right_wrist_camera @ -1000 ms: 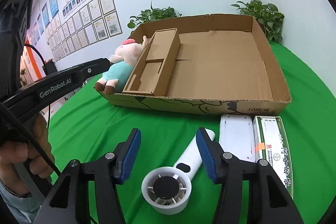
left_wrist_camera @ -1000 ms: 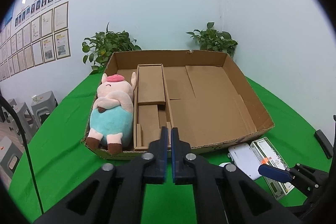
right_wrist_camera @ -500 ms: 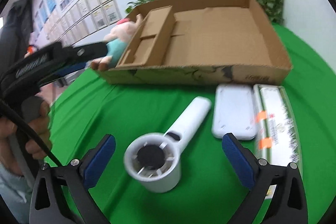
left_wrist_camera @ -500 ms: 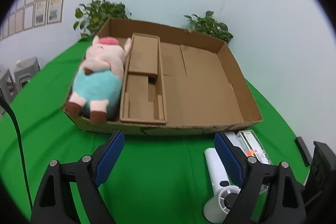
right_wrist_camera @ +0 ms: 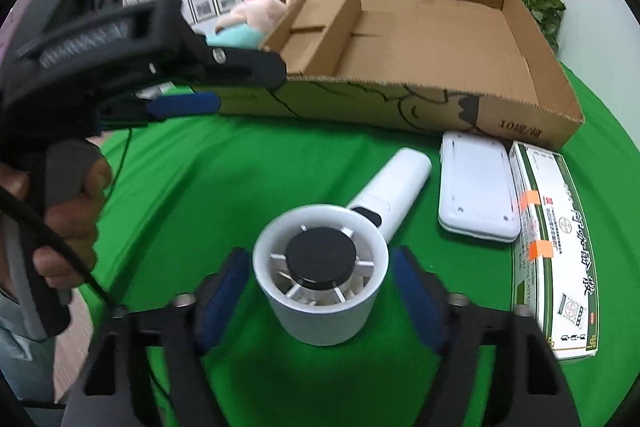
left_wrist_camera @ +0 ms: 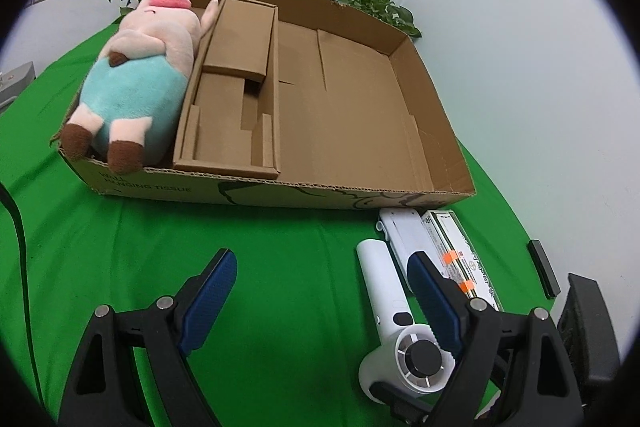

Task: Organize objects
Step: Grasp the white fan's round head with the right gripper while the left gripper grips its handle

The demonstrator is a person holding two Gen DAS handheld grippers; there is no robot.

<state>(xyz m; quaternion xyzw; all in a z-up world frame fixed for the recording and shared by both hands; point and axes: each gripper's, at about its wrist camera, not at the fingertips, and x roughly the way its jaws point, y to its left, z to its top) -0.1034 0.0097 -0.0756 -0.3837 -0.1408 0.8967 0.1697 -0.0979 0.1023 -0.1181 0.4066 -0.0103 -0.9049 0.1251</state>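
The right tool point(right_wrist_camera: 320, 283) sat around the round head of the white handheld fan point(right_wrist_camera: 324, 267); its jaws had just been closing, with the head between them, and whether the blue pads point(right_wrist_camera: 224, 287) pressed the housing could not be told through the blur; the fan lay on the green desk point(right_wrist_camera: 248, 179), its handle running toward 1 o'clock; at 2 o'clock from the head lay a flat white case point(right_wrist_camera: 476, 187), and just beside that, at 3 o'clock, a green-and-white printed box point(right_wrist_camera: 556, 247); the cardboard tray point(right_wrist_camera: 400, 99) stood behind them at 12 o'clock, its near wall just beside the case and the box.

The left tool point(left_wrist_camera: 320, 299) hung over bare cloth with its jaws spread wide and nothing between them; one of its fingers point(left_wrist_camera: 436, 303) overlapped the fan point(left_wrist_camera: 384, 287) and the case point(left_wrist_camera: 404, 235) in that view.

Only the left view showed the tray point(left_wrist_camera: 360, 131) from above: a plush pig point(left_wrist_camera: 136, 83) lay in its 9 o'clock compartment against a cardboard insert point(left_wrist_camera: 232, 95), the wide part bare; a black cable point(left_wrist_camera: 16, 219) crossed the cloth at 9 o'clock, and a dark bar point(left_wrist_camera: 542, 267) lay at 3 o'clock.

Only the right view showed the hand point(right_wrist_camera: 68, 219) gripping the left tool's handle point(right_wrist_camera: 140, 51), which hid much of the pig point(right_wrist_camera: 256, 15).
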